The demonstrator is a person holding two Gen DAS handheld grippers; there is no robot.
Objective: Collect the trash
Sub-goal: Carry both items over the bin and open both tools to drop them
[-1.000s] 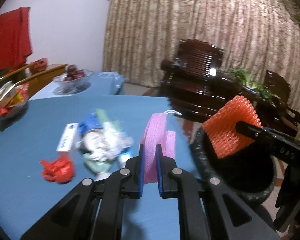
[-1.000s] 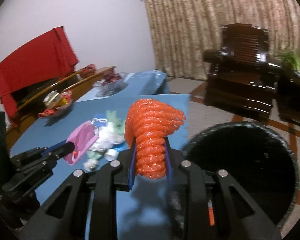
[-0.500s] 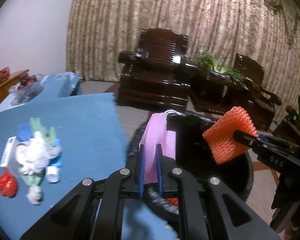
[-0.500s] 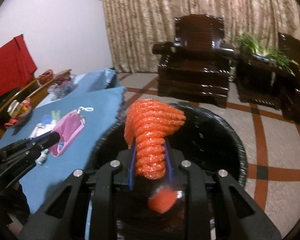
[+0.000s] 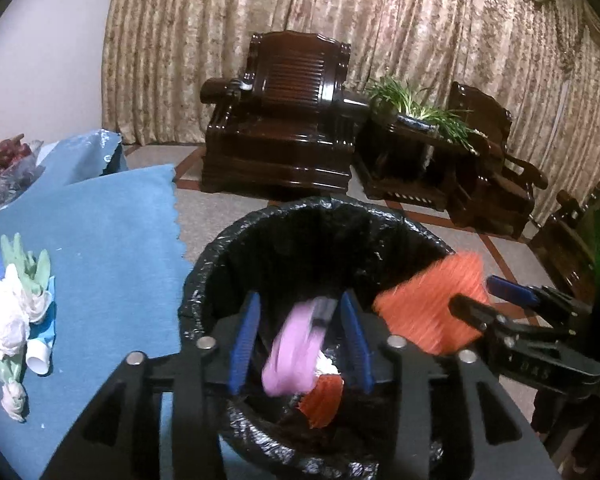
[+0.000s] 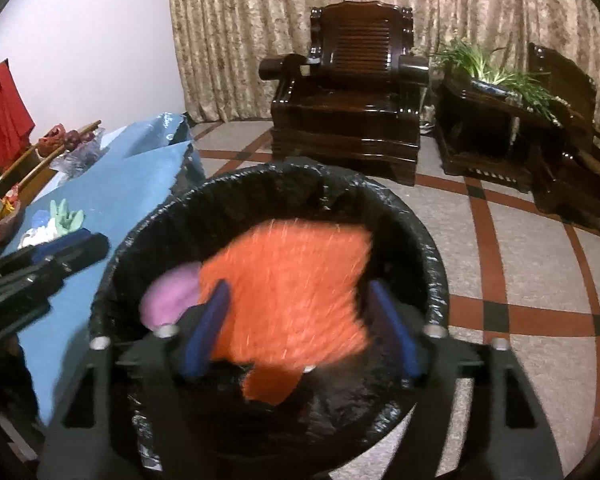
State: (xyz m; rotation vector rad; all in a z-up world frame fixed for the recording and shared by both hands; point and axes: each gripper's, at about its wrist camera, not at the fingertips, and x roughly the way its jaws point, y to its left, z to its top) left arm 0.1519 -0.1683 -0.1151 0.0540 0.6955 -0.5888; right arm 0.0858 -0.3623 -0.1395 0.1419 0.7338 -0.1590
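Trash bin (image 6: 428,240) | blue tablecloth (image 5: 112,240) beside | armchair (image 6: 352,108) behind

Both wrist views look down, close, into the lined bin (image 5: 204,280)

Right gripper (image 6: 296,330) | my jaws have just been opening, blue pads clear of the blurred orange foam net (image 6: 288,292) between them | below: black-lined bin (image 6: 432,264) at frame centre, pink piece (image 6: 172,300) inside at left | left gripper (image 6: 56,258) at left edge over the blue cloth (image 6: 132,188)
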